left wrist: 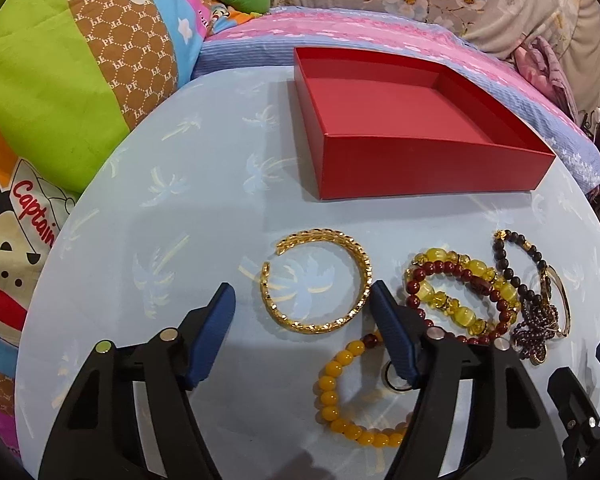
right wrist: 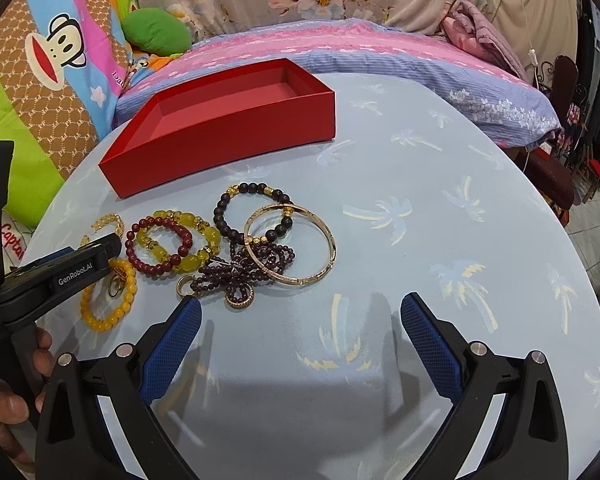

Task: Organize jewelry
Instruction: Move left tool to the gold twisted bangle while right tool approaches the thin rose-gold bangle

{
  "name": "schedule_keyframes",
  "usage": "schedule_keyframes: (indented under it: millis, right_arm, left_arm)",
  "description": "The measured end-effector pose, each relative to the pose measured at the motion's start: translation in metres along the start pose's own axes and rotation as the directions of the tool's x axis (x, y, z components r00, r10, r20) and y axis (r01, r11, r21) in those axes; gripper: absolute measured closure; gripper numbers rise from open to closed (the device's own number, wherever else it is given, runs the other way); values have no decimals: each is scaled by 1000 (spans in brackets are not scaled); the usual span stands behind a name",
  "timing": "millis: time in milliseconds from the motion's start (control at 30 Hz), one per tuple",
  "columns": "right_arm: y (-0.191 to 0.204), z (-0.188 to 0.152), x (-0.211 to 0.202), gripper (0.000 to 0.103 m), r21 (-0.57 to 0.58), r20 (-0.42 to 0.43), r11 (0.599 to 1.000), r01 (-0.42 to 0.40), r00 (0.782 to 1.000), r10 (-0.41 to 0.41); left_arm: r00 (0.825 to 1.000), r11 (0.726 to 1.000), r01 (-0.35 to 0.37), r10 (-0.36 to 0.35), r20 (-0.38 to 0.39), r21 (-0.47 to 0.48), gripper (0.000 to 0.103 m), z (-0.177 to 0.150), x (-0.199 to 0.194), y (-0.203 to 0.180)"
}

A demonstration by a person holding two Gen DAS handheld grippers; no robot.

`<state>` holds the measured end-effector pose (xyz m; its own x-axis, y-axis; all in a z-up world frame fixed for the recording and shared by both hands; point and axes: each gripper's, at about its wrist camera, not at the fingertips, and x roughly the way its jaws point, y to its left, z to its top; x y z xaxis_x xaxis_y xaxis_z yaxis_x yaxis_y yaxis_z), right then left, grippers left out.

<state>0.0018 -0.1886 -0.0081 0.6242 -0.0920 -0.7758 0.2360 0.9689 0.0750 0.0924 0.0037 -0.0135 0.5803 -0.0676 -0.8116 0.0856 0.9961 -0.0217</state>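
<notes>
Likely snags neighbouring yellow bead bracelet (left wrist: 342,396): left gripper (left wrist: 302,304) gaping around gold cuff (left wrist: 318,280), ungripped; right gripper (right wrist: 300,316) open, empty.

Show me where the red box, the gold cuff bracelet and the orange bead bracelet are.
red box (left wrist: 428,160): left wrist view, on its near outer wall.
gold cuff bracelet (left wrist: 363,276): left wrist view, on its right-hand band.
orange bead bracelet (left wrist: 327,384): left wrist view, on the beads of its left side.
</notes>
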Motion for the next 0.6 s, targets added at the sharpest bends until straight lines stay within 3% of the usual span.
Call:
schedule_keyframes:
  millis: [67,267,600]
  right_arm:
    - [0,0,1,8,0,-6,1000,-1,1000,1]
    - [-6,3,2,16,7,-14,1000,-1,1000,1]
    - [-12,29,18,32,36,-11,999,-29,999,30]
  left_arm:
    - [1000,1000,13,-13,15,5,51,2,-2,-1]
    - [998,999,42,-41,39,-15,51,-2,-9,1]
    - [998,999,29,-28,60,-15,51,-12,-18,3]
